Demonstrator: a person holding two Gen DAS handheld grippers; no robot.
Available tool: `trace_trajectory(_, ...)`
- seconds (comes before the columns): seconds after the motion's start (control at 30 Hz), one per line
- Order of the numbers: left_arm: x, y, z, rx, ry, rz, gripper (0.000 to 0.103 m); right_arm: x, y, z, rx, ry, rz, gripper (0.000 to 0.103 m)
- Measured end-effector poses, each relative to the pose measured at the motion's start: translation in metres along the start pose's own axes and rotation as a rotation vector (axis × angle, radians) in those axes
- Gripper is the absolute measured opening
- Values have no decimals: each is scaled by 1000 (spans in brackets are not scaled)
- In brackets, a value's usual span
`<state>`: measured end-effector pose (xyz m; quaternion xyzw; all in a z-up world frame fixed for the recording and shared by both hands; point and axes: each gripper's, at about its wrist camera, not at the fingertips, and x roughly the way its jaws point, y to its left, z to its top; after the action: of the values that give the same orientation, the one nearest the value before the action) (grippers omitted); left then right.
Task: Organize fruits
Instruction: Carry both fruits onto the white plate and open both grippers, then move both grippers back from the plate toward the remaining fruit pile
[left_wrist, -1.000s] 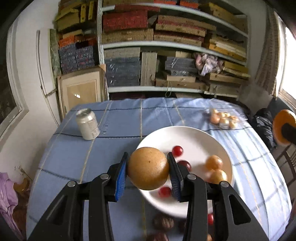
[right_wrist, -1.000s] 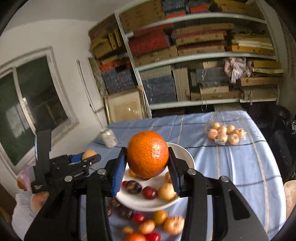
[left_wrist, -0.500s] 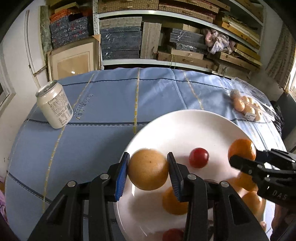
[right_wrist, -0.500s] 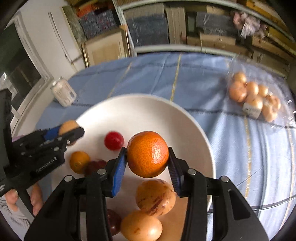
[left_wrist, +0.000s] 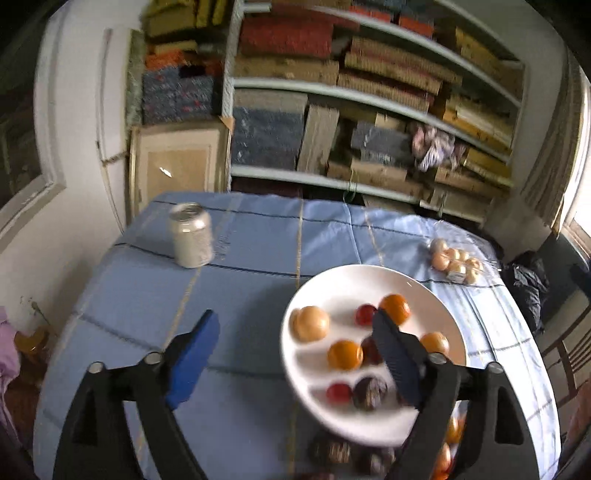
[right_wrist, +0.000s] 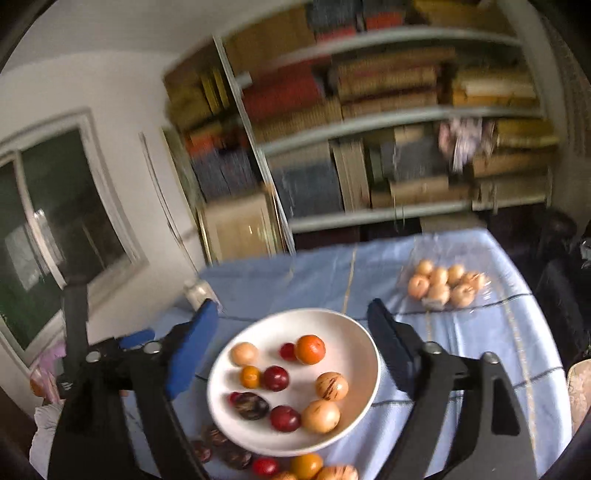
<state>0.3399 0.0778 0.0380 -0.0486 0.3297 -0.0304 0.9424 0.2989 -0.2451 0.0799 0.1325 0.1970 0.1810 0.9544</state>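
A white plate (left_wrist: 369, 275) on the blue checked tablecloth (left_wrist: 240, 295) holds several fruits. A pale orange fruit (left_wrist: 310, 324) lies at the plate's left, and a bright orange (left_wrist: 395, 308) lies further back beside a red one. My left gripper (left_wrist: 293, 321) hangs above and short of the plate, its jaws opening wide with nothing between them. The right wrist view shows the same plate (right_wrist: 343, 325), the bright orange (right_wrist: 310, 349) and the pale fruit (right_wrist: 243, 353). My right gripper (right_wrist: 291, 310) is also raised, its jaws opening and empty. A blue pad (right_wrist: 136, 338) of the left gripper shows at left.
A silver can (left_wrist: 191, 236) stands at the table's back left. A clear bag of pale fruits (right_wrist: 443, 286) lies at the back right. Loose fruits (right_wrist: 306, 465) sit on the cloth before the plate. Packed shelves (left_wrist: 369, 110) and a framed picture (left_wrist: 177, 166) stand behind.
Both grippers let go of their fruits, which now lie on the plate. Both jaws have spread wide, and both grippers have drawn back and up from the plate.
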Motion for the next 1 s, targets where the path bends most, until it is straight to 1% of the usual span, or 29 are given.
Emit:
trace_trajectory(0.07,-28,4,-27,-12,-28,6,93,-33,1,-16,12,-51,11,94)
trace_trajectory(0.1,-35,5,-41,-20,-34,9,96,-47,2,-33,15,-70,6,95)
trace_trajectory(0.17,-42,6,-64,-25,-28,13,98,-59,4,-66,8,-64,-24,96)
trace_trajectory(0.23,-38,5,-93,-18,11,20,98,-62,4,-95,10,-51,-54,97)
trace_trajectory(0.3,-28,4,-120,-9,53,37,98,-55,-9,-129,35,-43,-101,97)
trace_trajectory(0.33,-22,3,-130,-3,68,55,98,-49,-13,-143,53,-14,-131,97)
trace_trajectory(0.37,-18,2,-138,9,78,69,98,-42,-16,-150,61,35,-160,97)
trace_trajectory(0.4,-15,0,-145,28,92,84,98,-36,-17,-152,59,77,-148,97)
trace_trajectory(0.43,-13,-1,-149,46,102,94,98,-36,-19,-151,70,70,-139,97)
trace_trajectory(0.5,-14,-3,-151,67,89,102,98,-39,-25,-149,105,40,-140,98)
trace_trajectory(0.53,-14,-4,-151,70,81,99,98,-39,-28,-149,120,44,-136,98)
trace_trajectory(0.6,-11,-4,-152,73,95,84,98,-37,-31,-150,145,55,-133,98)
trace_trajectory(0.73,0,-8,-156,96,123,98,98,-30,-33,-154,168,95,-125,98)
trace_trajectory(0.9,9,-15,-153,114,133,93,98,-36,-31,-157,171,103,-114,98)
trace_trajectory(1.0,20,-17,-151,119,161,95,98,-35,-29,-159,167,112,-111,98)
